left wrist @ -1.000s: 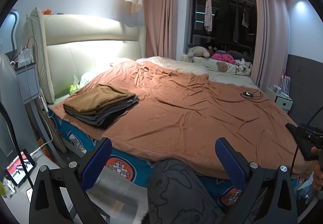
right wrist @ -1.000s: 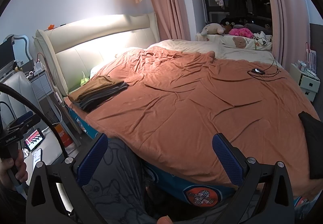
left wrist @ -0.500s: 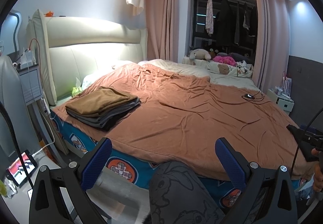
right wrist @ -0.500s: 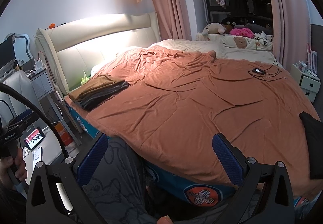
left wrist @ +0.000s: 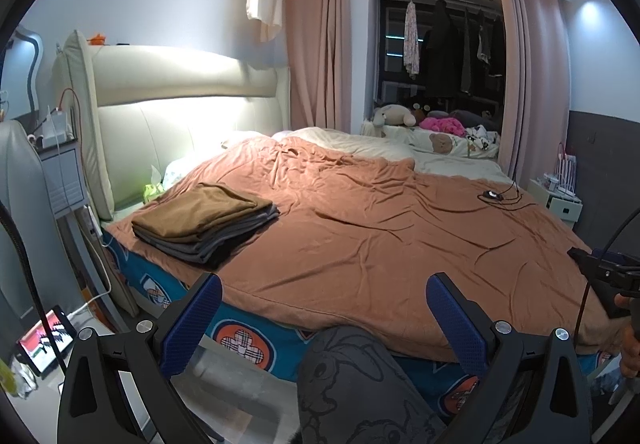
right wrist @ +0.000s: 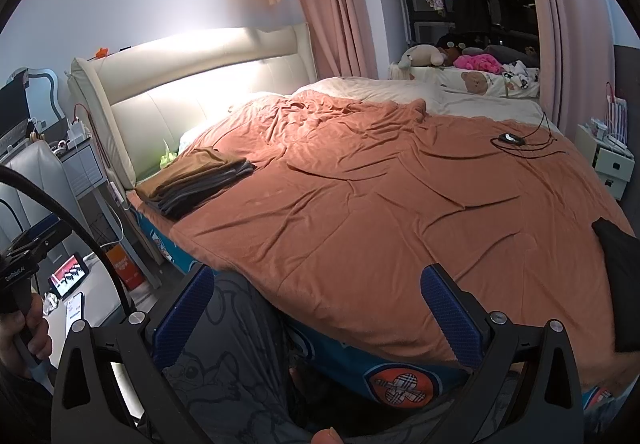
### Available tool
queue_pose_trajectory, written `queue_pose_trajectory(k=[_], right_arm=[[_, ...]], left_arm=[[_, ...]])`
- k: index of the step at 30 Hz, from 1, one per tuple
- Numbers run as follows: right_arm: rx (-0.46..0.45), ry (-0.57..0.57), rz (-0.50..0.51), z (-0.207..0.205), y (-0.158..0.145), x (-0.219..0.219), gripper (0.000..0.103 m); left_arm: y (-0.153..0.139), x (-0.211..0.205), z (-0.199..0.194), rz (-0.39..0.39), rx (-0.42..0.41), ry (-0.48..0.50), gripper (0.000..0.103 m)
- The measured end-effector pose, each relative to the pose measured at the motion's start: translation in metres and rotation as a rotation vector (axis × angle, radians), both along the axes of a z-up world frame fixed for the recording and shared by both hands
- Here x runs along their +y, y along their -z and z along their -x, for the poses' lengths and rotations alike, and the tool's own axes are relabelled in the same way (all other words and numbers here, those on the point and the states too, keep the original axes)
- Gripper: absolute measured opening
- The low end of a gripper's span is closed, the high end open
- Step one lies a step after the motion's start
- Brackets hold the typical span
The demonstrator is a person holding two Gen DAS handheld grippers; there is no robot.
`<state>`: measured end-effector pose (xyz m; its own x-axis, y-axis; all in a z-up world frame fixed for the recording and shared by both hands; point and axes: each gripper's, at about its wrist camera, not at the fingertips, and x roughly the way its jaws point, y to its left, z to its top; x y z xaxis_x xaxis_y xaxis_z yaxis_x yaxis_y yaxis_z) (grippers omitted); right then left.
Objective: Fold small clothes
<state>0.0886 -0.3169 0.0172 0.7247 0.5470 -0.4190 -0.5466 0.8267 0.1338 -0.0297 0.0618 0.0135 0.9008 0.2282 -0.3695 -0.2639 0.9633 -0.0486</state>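
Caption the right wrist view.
Open right gripper faces the rust-orange blanket; folded clothes stack near headboard.

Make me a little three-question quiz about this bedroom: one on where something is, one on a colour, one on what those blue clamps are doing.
1. Where does the stack of folded clothes lie?
A. on the bed corner near the headboard
B. on the floor
C. on the white nightstand

2. What colour is the top piece of the stack?
A. pink
B. brown
C. white

3. How do the left gripper and right gripper stand?
A. both shut on cloth
B. one open, one shut
C. both open, holding nothing

Answers: 1 A, it rests on the orange bedspread beside the cream headboard. 2 B, brown above grey layers. 3 C, each pair of blue pads is spread wide with nothing between.
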Motion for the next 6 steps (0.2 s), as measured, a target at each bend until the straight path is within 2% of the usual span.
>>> queue_pose_trajectory(k=[6], right_arm=[[0.001,0.002,-0.005,0.0013,0.0000,0.0006,0.103]], left_arm=[[-0.0023,-0.0011,0.0053,-0.007,-0.012,-0.005,0.103]])
